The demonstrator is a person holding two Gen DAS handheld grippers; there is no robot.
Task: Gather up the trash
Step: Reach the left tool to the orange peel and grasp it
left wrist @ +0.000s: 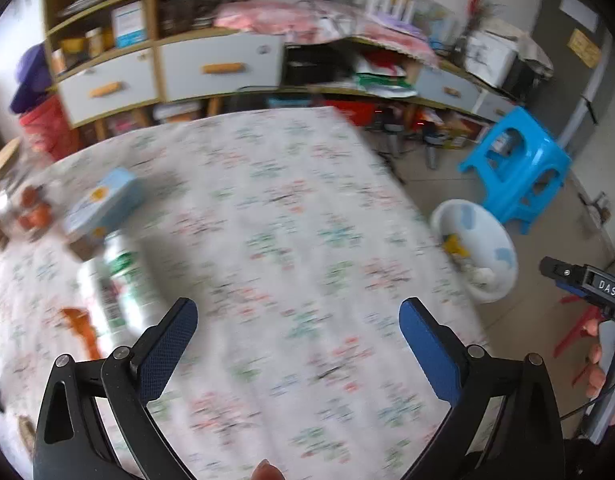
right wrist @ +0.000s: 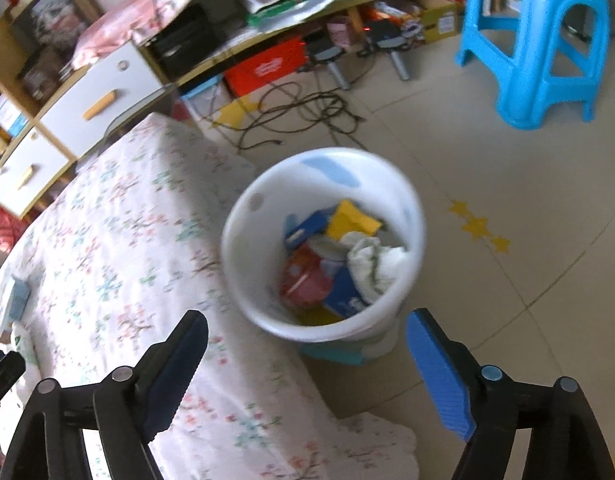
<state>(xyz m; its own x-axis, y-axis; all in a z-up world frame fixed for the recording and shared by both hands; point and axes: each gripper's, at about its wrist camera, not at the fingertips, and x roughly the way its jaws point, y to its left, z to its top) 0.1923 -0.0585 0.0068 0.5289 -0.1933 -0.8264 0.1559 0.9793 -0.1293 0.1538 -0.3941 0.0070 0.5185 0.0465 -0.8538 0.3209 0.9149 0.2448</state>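
Note:
A white trash bin (right wrist: 243, 264) stands on the floor beside the table; it holds yellow, blue, red and white trash (right wrist: 339, 256). It also shows in the left wrist view (left wrist: 503, 248). My right gripper (right wrist: 307, 328) is open and empty, above the table edge and the bin. My left gripper (left wrist: 299, 312) is open and empty over the floral tablecloth (left wrist: 291, 208). On the table's left lie a light blue box (left wrist: 103, 200), a white and green bottle (left wrist: 123, 284) and an orange scrap (left wrist: 81, 326). The right gripper also shows at the right edge of the left wrist view (left wrist: 587, 284).
A blue plastic stool (right wrist: 539, 40) stands on the tiled floor beyond the bin. Black cables (right wrist: 303, 116) lie on the floor near low shelves and drawers (left wrist: 211, 68). A jar with orange items (left wrist: 27, 208) sits at the table's far left.

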